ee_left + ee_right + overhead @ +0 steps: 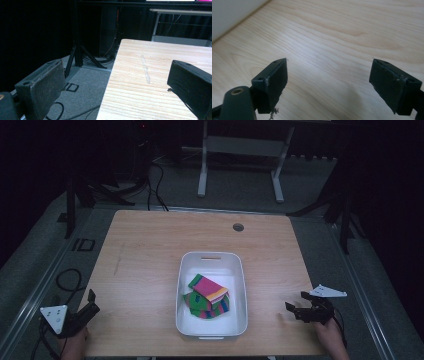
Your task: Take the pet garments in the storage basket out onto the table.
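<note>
- the left gripper [86,312] sits at the near left corner of the table [145,250], held in a hand [75,342]. its jaws are spread wide with nothing between them. in the left gripper view [117,82] the jaws point past the left edge of the table, toward the dark floor and some cables.
- in the middle, a bit toward the near side, stands a white tub [212,257]. inside it lie folded cloths [207,297] with bright stripes in pink, green, yellow and blue. they sit in a small pile in the near half of the tub.
- the right gripper [300,310] sits near the right edge, well apart from the tub. its jaws are spread too and hold nothing. in the right gripper view [328,75] there is bare wood under them, and a bit of the white tub wall [229,15] shows at the far left.
- i think the work on the cloths is either not begun or just done, since both tools wait at the sides.
- the next move may be to reach one gripper over the tub rim, go down onto the top cloth, and pinch a fold without pushing the tub.
</note>
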Available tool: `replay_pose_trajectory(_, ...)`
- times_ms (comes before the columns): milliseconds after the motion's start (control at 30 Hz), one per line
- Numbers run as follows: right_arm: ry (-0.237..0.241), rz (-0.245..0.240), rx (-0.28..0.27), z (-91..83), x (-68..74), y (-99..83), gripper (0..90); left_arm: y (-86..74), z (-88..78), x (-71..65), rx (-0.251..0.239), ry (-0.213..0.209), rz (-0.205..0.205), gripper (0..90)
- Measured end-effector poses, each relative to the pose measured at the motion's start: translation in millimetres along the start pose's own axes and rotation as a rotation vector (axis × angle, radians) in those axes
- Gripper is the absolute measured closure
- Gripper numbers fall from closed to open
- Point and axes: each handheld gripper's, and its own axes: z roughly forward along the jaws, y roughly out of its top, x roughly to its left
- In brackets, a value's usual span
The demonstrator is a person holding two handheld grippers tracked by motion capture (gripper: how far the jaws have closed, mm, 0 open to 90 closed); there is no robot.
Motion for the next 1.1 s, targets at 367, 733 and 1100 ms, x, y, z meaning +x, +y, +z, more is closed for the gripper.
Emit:
replay_pose_trajectory(367, 0.12, -0.083, -0.011, -5.9, 19.0, 30.2, 14.2, -0.1, -0.3, 0.2, -0.003, -0.004, -0.001, 1.9)
replay_pose_trajectory(733, 0.226, -0.172, 0.007, -8.0, 51.3, 75.5, 13.8, -0.3, -0.5, 0.4, -0.008, -0.014, -0.002, 1.9)
replay_pose_trajectory(1100, 0.344, -0.289, 0.056, 1.7, 87.3, 122.5, 13.9, -0.3, -0.5, 0.5, -0.008, -0.021, -0.002, 1.9)
